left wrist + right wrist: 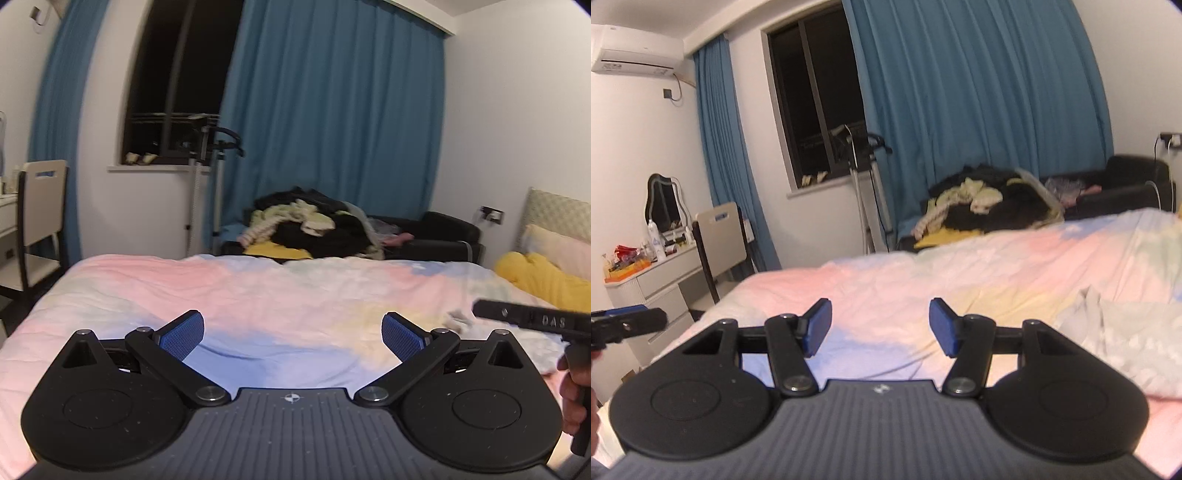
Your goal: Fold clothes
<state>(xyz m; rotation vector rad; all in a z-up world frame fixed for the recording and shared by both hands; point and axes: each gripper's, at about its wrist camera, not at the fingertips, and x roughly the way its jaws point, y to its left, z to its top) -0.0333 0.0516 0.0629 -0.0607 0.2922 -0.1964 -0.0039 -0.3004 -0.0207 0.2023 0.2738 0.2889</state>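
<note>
The left gripper [292, 334] has its blue pads [183, 334] spread wide with nothing between them, only the pastel bedspread [258, 295] beyond. The right gripper [880, 326] is likewise apart and empty, its pads [819, 326] framing bare bedspread.

The garment to fold seems to be the pale grey-white cloth [1115, 339] crumpled on the bed to the right of the right gripper's fingers and a little farther off; blur keeps me from telling its long axis. In the left wrist view only a small scrap of it [458, 319] shows, far right, past the right gripper's body. So the right hand is plainly nearer.

Both grippers point nearly level, tipped slightly down across the bed toward the blue curtains [332, 110]. A heap of clothes [990, 203] lies on the dark sofa [436, 236] beyond the bed's far edge.
</note>
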